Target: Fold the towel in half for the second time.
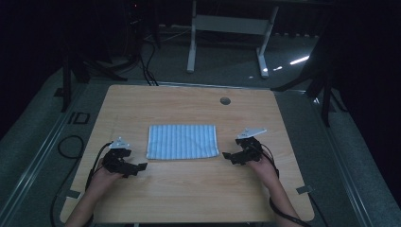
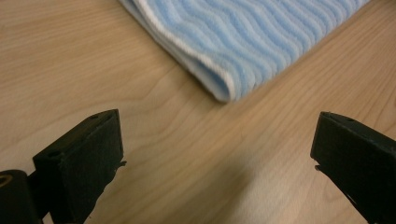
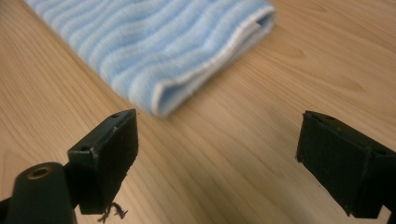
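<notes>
A folded blue-and-white striped cloth [image 1: 182, 141] lies flat near the middle of the wooden bench [image 1: 189, 198], its long sides running from 9 o'clock to 3 o'clock in the high view. The left tool [image 1: 141, 167] sits low over the bench at about 8 o'clock from the cloth, just off its near left corner, held in the person's left hand [image 1: 101, 178]. The right tool [image 1: 227, 156] sits at about 4 o'clock from the cloth, just beside its near right corner, held in the right hand [image 1: 265, 169]. Neither tool touches the cloth; a strip of bare wood shows between each one and the fabric.

In the left gripper view the left tool [image 2: 217, 154] has its jaws spread wide, with nothing between them but bare bench [image 2: 70, 56]. The cloth [image 2: 252, 42] lies ahead toward 12 to 1 o'clock, and its rounded folded corner points down toward the gap between the jaws, near but clear of them.

In the right gripper view the right tool [image 3: 217, 149] is likewise wide, and only wood [image 3: 327, 60] shows between its jaws. The cloth [image 3: 154, 46] lies ahead toward 11 o'clock, with its white-edged corner just above and beside the left jaw tip, apart from it. The layered fold is visible along the edge that runs up toward 1 o'clock. A few loose threads hang from the lower edge of that left jaw.

A round hole [image 1: 225, 100] in the bench lies beyond the cloth, at about 1 o'clock from it.
</notes>
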Demonstrator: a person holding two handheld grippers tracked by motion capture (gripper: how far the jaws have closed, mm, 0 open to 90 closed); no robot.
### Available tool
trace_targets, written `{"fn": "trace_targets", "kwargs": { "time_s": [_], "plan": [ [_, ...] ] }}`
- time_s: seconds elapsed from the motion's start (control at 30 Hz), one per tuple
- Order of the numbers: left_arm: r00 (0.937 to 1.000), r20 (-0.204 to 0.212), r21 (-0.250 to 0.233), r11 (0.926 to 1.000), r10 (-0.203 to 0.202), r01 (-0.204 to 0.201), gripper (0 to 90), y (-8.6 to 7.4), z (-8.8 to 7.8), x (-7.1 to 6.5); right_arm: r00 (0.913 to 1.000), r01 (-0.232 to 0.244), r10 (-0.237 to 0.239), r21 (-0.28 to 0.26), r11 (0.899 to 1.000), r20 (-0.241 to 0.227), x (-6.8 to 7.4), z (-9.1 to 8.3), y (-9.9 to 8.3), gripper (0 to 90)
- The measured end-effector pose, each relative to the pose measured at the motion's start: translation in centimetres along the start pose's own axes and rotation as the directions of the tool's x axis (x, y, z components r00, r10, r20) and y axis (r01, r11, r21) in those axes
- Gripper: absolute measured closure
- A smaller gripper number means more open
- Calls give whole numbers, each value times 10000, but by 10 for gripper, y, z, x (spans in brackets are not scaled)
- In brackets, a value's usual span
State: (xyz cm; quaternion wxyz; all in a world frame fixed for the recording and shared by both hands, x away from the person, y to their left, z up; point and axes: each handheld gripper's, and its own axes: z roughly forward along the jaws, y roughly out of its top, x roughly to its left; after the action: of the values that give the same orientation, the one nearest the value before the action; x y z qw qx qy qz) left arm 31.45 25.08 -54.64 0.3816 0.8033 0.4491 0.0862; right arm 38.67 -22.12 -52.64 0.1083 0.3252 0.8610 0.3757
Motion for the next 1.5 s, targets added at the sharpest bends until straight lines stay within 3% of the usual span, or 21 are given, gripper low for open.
{"fn": "trace_targets", "kwargs": {
  "time_s": [0.17,0.5,0.67,0.93,1.17,1.5],
  "plan": [
    [9994,-347,-64,10000,-15,13,22,-10,-6,3,9991,-281,287,-196,9994,297,-8,-13,-13,126],
    [9997,-222,-15,9999,-112,112,22,-19,-12,5,9947,-734,750,-251,9970,699,-20,-30,-35,127],
    [9987,-477,-93,9998,-201,197,22,-25,-18,7,9923,-882,903,-293,9957,845,-23,-36,-44,127],
    [9967,-687,-258,9988,-424,407,22,-33,-26,10,9848,-1248,1307,-573,9905,1146,-26,-51,-59,133],
    [9961,-688,-274,9982,-552,534,22,-36,-27,11,9793,-1477,1519,-404,9882,1341,-28,-61,-74,133],
    [9962,-740,-350,9984,-469,444,22,-40,-26,9,9615,-1993,2116,-848,9763,1753,-34,-84,-95,133]
  ]
}}
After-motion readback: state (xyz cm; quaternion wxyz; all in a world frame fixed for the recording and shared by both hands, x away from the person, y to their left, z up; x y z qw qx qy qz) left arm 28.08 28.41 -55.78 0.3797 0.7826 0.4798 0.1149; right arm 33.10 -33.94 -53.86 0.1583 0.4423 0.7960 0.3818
